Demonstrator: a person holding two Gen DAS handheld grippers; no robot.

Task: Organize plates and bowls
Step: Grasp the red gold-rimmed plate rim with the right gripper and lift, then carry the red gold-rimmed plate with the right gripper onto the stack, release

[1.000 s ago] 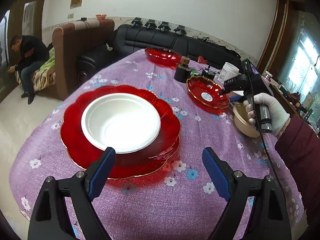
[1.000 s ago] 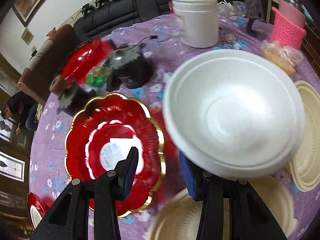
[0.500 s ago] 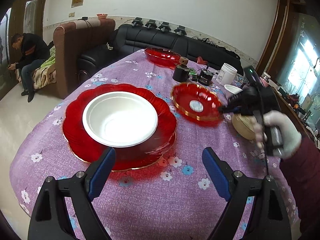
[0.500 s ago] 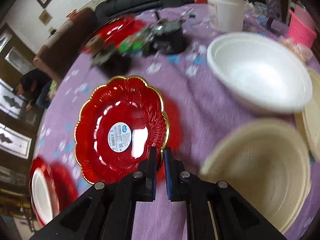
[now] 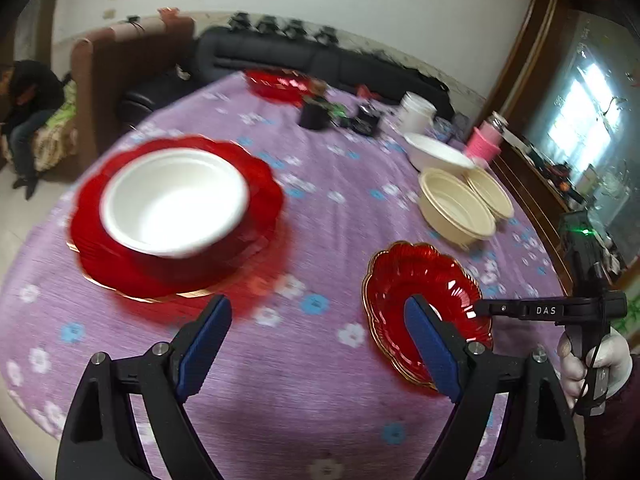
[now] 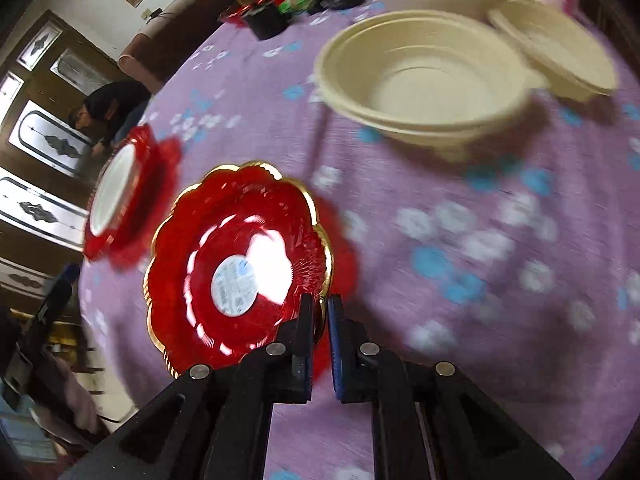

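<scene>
So my right gripper (image 6: 318,320) is pinched on the gold rim of the small red scalloped plastic plate (image 6: 236,264), lower middle of frame, probably so it'll stack with the big red plate (image 5: 176,216) holding a white foam bowl (image 5: 174,200) at upper left. Left gripper (image 5: 316,344) is wide, empty.

Lighting: daylight, moderately bright, entering from a blown-out window (image 5: 580,112) at right in the left wrist view.
Glare: white hotspots on the small red plate (image 6: 240,268), strongest at its centre; the white bowl (image 5: 174,200) is overexposed inside.
Shadows: soft reddish cast beneath the large red plate (image 5: 176,256) on the worktop (image 5: 320,380).
Blur: motion smear in both views, heavier in the right wrist view; beige bowls (image 6: 424,80) and cloth flowers streaked.
Distortion: strong fisheye curvature, black vignette at corners.
</scene>
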